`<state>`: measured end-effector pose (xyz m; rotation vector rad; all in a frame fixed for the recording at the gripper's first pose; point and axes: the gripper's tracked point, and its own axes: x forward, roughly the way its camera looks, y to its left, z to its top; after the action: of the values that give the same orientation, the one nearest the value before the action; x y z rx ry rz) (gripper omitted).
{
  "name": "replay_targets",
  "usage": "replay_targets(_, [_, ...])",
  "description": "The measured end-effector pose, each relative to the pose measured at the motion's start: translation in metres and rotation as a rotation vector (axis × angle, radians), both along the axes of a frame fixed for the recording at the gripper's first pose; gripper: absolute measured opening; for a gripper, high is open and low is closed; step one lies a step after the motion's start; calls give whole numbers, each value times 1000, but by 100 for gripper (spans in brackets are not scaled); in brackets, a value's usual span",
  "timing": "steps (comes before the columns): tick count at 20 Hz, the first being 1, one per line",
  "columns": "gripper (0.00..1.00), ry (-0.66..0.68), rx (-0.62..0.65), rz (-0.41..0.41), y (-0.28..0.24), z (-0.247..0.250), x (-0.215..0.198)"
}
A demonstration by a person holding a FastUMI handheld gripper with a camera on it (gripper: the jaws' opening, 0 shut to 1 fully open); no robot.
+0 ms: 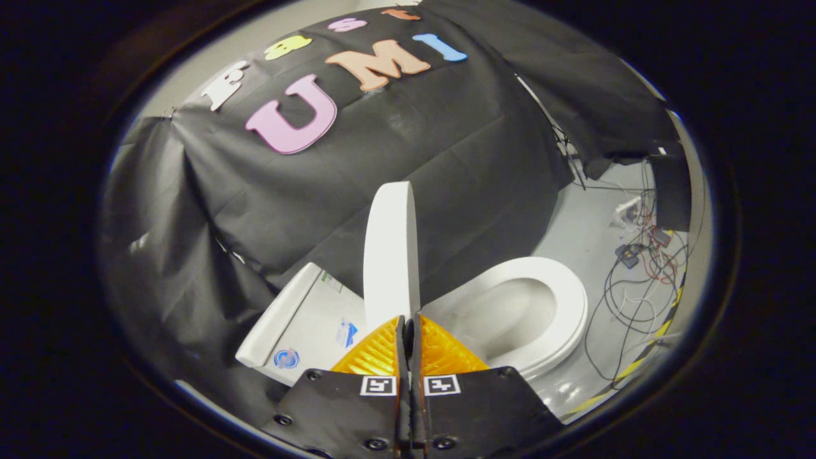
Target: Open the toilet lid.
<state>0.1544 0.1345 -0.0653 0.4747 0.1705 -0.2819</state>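
Claw (pixel 408 324) nearly closed, fingers pinched on the near edge of the toilet lid (pixel 391 245). Lid raised on edge, upright between tank (pixel 305 319) at left and open seat (pixel 553 306) at right. Cables (pixel 637 280) strewn on floor far right.

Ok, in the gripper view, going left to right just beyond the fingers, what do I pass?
Toilet tank → raised toilet lid, its edge at the tips of the gripper → toilet seat around the open bowl → tangle of cables on the floor.
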Motion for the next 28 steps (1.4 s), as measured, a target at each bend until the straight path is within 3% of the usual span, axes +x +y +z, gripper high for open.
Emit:
replay_targets(16, [1,58,-326,5,68,28,29])
replay_targets(28, [2,107,-488,119,157,33,67])
